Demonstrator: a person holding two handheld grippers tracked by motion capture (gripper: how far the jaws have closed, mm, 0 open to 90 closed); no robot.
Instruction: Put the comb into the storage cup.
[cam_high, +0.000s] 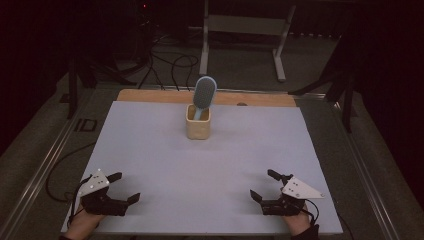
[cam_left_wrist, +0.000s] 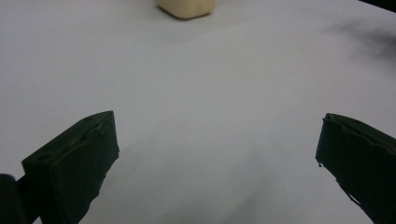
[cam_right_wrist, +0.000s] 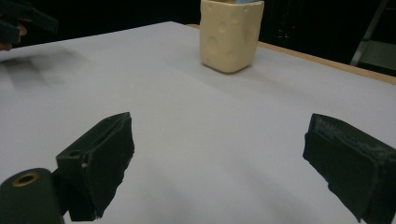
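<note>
Blue hairbrush (cam_high: 204, 93) upright in cream holder (cam_high: 198, 123) near desk's (cam_high: 200, 165) far edge; left hand-held gripper (cam_high: 125, 187) and right hand-held gripper (cam_high: 263, 185) spread at near corners.

A dim room: dark grey floor (cam_high: 240, 65), black cables (cam_high: 165, 67) upper left, a pale metal frame (cam_high: 245, 30) at top centre.

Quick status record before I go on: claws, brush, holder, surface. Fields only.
left claw: open, empty, near left corner of the mat
right claw: open, empty, near right corner of the mat
brush: head up, standing tilted in the holder
holder: cream, upright, far middle of the mat, apart from both claws
mat: pale sheet over a wooden table
</note>
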